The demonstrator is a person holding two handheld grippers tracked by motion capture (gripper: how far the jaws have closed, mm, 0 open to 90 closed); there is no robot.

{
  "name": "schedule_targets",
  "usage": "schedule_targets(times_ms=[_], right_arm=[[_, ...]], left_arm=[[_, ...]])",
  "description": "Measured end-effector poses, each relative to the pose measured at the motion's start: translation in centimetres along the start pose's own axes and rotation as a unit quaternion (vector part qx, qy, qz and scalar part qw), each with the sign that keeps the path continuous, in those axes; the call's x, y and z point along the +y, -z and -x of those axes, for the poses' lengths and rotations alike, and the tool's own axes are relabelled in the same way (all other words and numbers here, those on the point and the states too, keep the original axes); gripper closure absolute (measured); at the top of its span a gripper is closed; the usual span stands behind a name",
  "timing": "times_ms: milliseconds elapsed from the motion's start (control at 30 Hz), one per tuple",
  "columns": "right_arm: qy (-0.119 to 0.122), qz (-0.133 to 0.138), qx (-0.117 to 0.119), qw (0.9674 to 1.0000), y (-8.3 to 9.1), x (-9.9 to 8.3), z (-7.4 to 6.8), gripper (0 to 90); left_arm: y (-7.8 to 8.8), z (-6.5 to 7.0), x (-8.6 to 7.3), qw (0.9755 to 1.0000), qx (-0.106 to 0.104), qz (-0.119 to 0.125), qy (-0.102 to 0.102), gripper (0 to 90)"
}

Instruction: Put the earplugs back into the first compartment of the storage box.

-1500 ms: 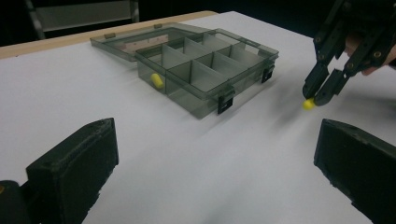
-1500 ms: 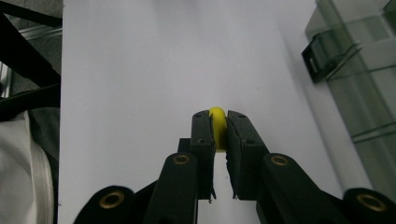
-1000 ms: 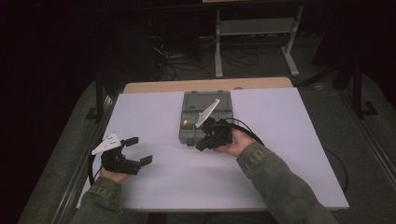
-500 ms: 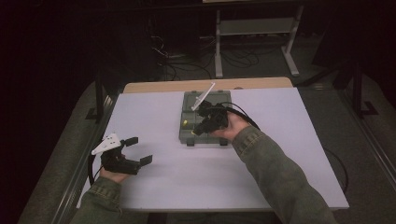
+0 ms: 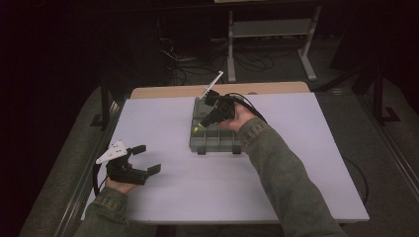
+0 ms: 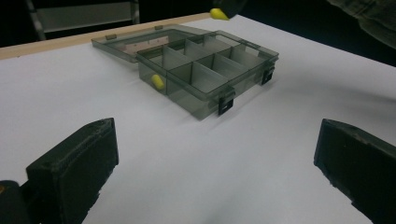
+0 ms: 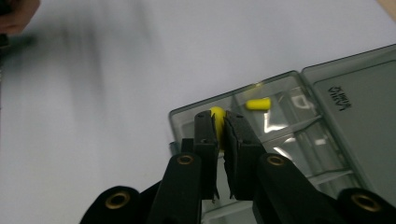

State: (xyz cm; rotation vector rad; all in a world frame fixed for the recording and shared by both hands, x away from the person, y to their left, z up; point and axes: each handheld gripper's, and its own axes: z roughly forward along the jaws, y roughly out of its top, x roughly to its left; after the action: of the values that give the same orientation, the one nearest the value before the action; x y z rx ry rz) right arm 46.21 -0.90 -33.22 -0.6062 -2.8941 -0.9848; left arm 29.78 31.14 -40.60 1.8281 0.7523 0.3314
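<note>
Small yellow capsule-shaped piece (image 7: 217, 116), rounded tip, pinched between the nearly closed jaws of the right gripper (image 7: 219, 123), poking out beyond the pads. Held above the open grey compartment box (image 5: 216, 139). Second yellow piece (image 7: 258, 104) lies in a compartment. Left gripper (image 5: 146, 159) jaws wide apart, holding nothing, resting on the white table (image 5: 188, 192).

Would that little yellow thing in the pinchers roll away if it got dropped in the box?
Probably a bit. The yellow piece in the right gripper looks rounded, like the one lying in the box, so it could roll. The compartment walls would likely stop it. It seems small and light, perhaps squashy.
</note>
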Motion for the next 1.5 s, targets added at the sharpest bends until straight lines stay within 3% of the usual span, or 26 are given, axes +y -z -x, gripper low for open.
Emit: schedule_targets(times_ms=[467,1100,1333,1500], right_arm=[[-0.054,0.024,-0.016,0.9981,-3.1,-0.7,4.3,82.7],[-0.066,0.017,-0.006,0.9976,-7.2,-1.1,5.3,79.4],[-0.057,0.019,-0.011,0.9981,-6.8,-1.0,4.9,67.4],[-0.056,0.029,-0.022,0.9977,-5.9,-0.8,4.5,44.5]], left_arm=[[0.0,0.0,0.0,1.0,-0.002,0.001,0.002,0.0],[0.0,-0.1,-0.1,1.0,0.002,-0.004,0.002,0.0],[0.1,-0.1,-0.1,1.0,0.003,-0.003,0.002,0.0],[0.0,-0.1,-0.1,1.0,0.003,-0.003,0.002,0.0]])
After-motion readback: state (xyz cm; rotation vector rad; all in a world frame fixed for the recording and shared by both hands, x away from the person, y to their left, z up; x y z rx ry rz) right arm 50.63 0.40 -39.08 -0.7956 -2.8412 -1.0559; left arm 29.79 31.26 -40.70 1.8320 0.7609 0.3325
